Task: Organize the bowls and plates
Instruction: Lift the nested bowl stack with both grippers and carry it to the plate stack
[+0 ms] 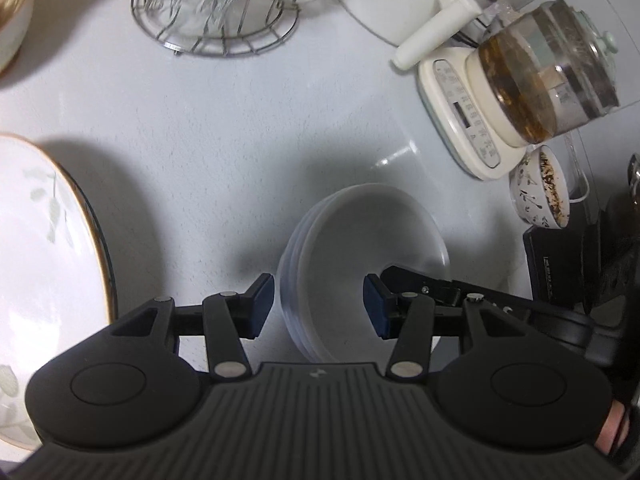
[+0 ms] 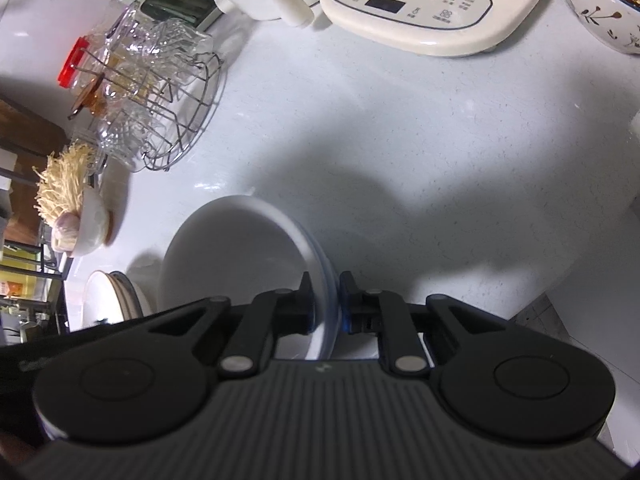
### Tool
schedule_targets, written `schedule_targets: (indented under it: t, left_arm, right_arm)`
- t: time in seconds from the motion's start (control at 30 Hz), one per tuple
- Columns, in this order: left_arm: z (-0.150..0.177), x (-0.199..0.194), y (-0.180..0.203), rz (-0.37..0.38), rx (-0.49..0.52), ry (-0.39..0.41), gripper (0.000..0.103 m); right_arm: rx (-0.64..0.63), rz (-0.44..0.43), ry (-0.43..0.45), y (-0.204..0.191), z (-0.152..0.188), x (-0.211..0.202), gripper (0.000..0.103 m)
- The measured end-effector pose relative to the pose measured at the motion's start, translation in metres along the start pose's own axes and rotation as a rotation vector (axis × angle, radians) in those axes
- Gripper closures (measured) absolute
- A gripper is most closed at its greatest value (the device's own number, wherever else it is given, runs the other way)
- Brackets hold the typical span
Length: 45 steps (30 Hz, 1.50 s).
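A stack of white bowls (image 1: 360, 236) is held tilted over the white counter. My right gripper (image 2: 325, 304) is shut on the rim of the stack of white bowls (image 2: 236, 252), one finger inside and one outside. In the left wrist view the right gripper's fingers (image 1: 424, 286) reach into the stack from the right. My left gripper (image 1: 319, 306) is open and empty, its blue pads on either side of the stack's near edge without touching it. A large gold-rimmed plate with a leaf pattern (image 1: 44, 248) lies at the left.
A wire rack of glasses (image 1: 224, 4) stands at the back. A cream kettle base with a glass teapot (image 1: 512, 92) and a patterned bowl of tea dregs (image 1: 540, 192) are at the right. A bowl of enoki mushrooms (image 2: 76, 216) and stacked plates (image 2: 108, 300) sit left.
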State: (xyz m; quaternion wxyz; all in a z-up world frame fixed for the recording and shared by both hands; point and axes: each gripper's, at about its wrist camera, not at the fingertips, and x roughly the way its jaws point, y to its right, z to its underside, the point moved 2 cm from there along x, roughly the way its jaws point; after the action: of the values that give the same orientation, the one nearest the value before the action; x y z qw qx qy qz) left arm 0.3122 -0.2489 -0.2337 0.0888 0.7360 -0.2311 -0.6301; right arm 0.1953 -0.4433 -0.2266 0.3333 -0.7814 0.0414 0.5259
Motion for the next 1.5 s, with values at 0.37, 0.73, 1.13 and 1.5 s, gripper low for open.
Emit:
schedule_targets:
  t: [0.37, 0.73, 1.13, 1.5]
  left_arm:
    - [0.005, 0.019, -0.011, 0.023, -0.066, -0.017, 0.058]
    - [0.007, 0.008, -0.008, 0.02, -0.001, 0.001, 0.076]
    - [-0.002, -0.031, 0.006, 0.04, 0.072, 0.055, 0.076]
    - [-0.008, -0.087, 0.0, 0.068, 0.117, 0.119, 0.076]
  right_arm:
    - [-0.009, 0.002, 0.0, 0.007, 0.004, -0.003, 0.088]
    - [-0.039, 0.019, 0.027, 0.003, 0.004, -0.015, 0.088]
    - [-0.035, -0.004, 0.096, -0.012, 0.005, -0.045, 0.088]
    - [-0.041, -0.035, 0.162, -0.052, 0.01, -0.077, 0.087]
